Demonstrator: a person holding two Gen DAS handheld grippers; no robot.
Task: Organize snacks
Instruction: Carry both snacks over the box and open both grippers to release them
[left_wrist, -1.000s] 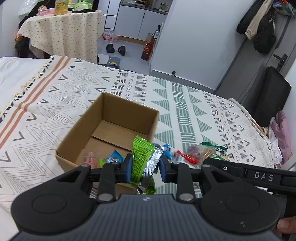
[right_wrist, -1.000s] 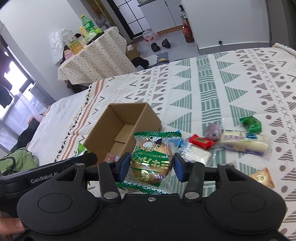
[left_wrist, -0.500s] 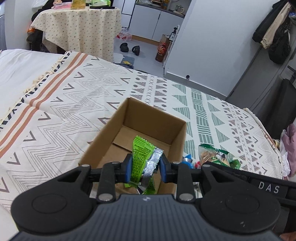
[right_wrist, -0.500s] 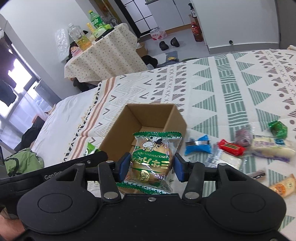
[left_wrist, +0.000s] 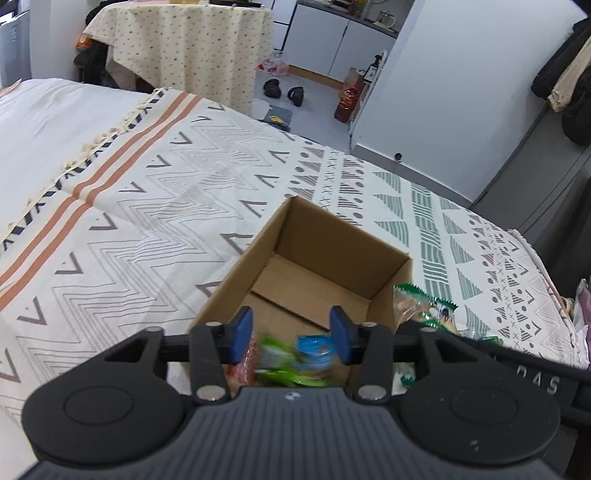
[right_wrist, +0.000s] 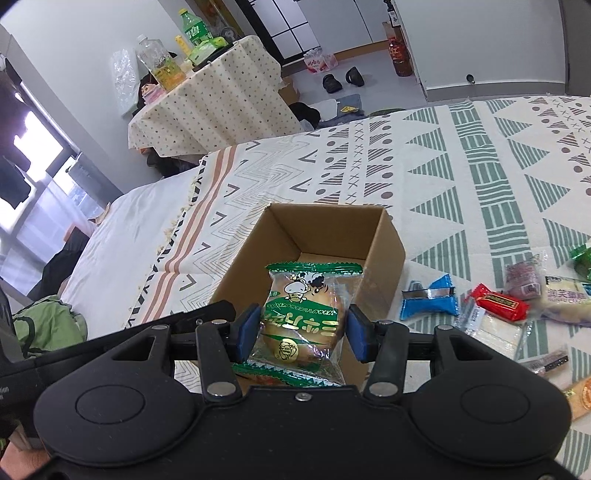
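Two grippers over the box, one empty, one holding a bun.

The left gripper (left_wrist: 291, 334) hangs over the near end of the box (left_wrist: 332, 236) with its jaws apart and nothing between them; a blurred green packet (left_wrist: 280, 363) lies below in the box. The right gripper (right_wrist: 301, 332) clamps a green-wrapped bun (right_wrist: 304, 317) above the box's near edge. More snacks (right_wrist: 495, 301) lie on the blanket (right_wrist: 480, 166) to the right of the box.

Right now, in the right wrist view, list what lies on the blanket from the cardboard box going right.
Cardboard box → blue packet → red packet → purple packet → white bar packet.
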